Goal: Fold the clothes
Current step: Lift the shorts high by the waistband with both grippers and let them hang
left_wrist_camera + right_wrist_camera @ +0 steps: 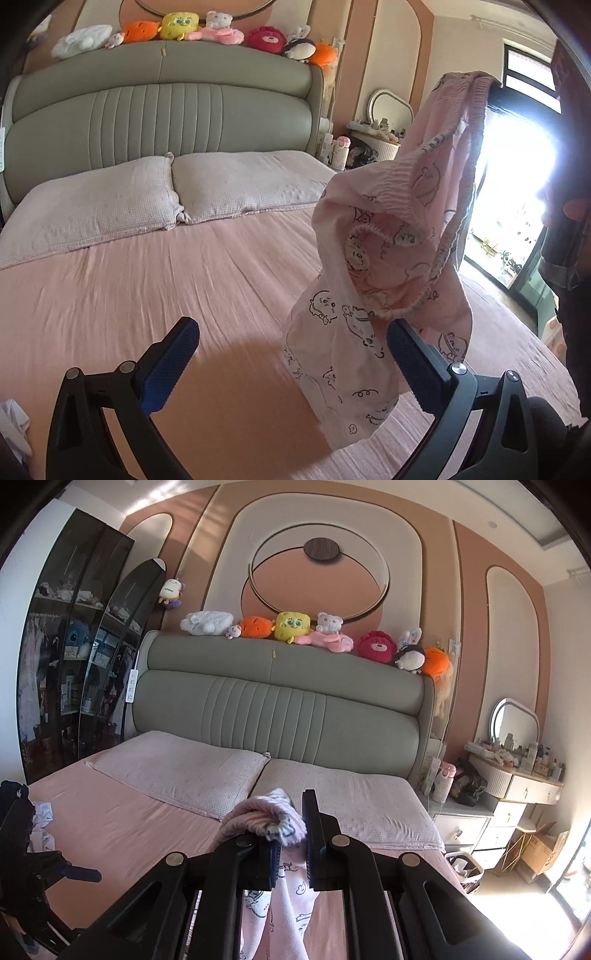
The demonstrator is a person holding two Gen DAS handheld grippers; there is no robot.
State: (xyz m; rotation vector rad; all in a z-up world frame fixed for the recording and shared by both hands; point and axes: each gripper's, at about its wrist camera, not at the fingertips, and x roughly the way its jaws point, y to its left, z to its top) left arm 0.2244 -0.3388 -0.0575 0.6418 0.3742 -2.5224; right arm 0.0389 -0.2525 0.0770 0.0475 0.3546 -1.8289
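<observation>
Pink pyjama shorts with cartoon prints (373, 280) hang in the air over the pink bed sheet (147, 288). My right gripper (291, 834) is shut on their bunched elastic waistband (266, 812); in the left wrist view it shows only as a dark tip at the waistband's top. My left gripper (291, 328) is open below it. The shorts' lower part dangles between its blue-padded fingers (170, 365), close to the right one, and neither pad presses on the cloth. The left gripper (55, 871) also appears at the left edge of the right wrist view.
Two pale pillows (110, 199) lie against the grey headboard (162, 114), which has plush toys (291, 626) along its top. White and dark clothes (42, 814) lie at the bed's left edge. A dressing table (517, 779) and bright glass door (509, 177) are on the right.
</observation>
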